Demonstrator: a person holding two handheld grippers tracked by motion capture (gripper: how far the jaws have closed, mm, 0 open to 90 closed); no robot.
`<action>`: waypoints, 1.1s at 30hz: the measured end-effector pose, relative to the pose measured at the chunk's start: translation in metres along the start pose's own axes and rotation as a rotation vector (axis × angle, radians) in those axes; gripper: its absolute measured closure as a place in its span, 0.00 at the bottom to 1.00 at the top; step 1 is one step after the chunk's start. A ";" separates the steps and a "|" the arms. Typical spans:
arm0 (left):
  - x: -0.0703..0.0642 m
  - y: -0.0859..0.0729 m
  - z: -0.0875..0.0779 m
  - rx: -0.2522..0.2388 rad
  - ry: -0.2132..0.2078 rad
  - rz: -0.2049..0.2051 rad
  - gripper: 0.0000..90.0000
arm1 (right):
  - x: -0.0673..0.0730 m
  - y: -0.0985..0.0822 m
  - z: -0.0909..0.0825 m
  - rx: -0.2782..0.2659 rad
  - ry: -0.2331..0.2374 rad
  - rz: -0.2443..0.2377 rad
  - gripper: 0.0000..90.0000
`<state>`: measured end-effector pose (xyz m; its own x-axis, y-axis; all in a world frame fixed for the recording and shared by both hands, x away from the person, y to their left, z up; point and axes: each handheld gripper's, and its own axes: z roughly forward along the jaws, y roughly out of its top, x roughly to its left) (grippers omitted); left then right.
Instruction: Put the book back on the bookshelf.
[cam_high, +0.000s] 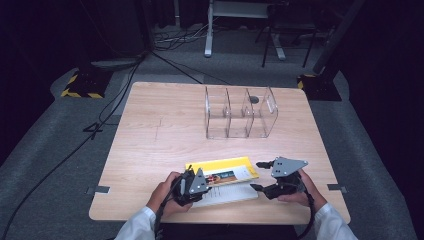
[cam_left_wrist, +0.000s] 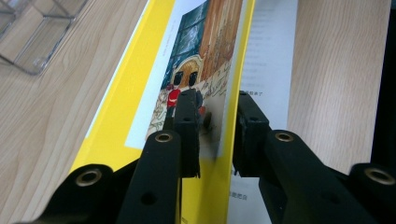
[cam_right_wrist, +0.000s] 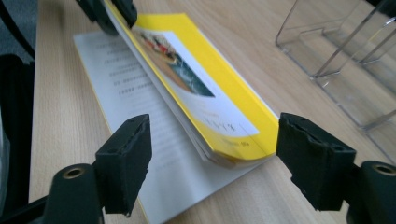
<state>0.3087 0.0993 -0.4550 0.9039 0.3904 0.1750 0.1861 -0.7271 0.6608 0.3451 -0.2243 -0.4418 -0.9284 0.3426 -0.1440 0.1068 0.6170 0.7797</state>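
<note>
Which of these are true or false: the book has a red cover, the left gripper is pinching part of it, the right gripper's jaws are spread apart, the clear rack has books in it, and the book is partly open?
1. The book has a red cover. False: the cover is yellow with a picture on it.
2. The left gripper is pinching the cover and some pages. True.
3. The right gripper has its jaws spread apart. True: they stand either side of the book's end without pressing it.
4. The clear rack has books in it. False: its compartments are empty.
5. The book is partly open. True: a printed page lies flat on the table beneath the lifted part.
</note>
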 end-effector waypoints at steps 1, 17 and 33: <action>0.002 -0.003 -0.001 -0.002 -0.002 0.002 0.83 | 0.000 -0.001 0.004 0.006 0.018 -0.009 0.39; 0.013 -0.017 -0.011 0.046 0.042 -0.059 0.68 | 0.027 0.000 0.036 0.003 0.009 -0.235 0.88; -0.029 0.029 0.022 0.109 0.184 -0.057 0.46 | 0.039 0.014 0.040 0.013 -0.023 -0.245 0.89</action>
<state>0.2967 0.0544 -0.4573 0.8068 0.5221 0.2767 0.2847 -0.7538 0.5922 0.3245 -0.1737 -0.4605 -0.9189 0.1978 -0.3413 -0.1154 0.6926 0.7120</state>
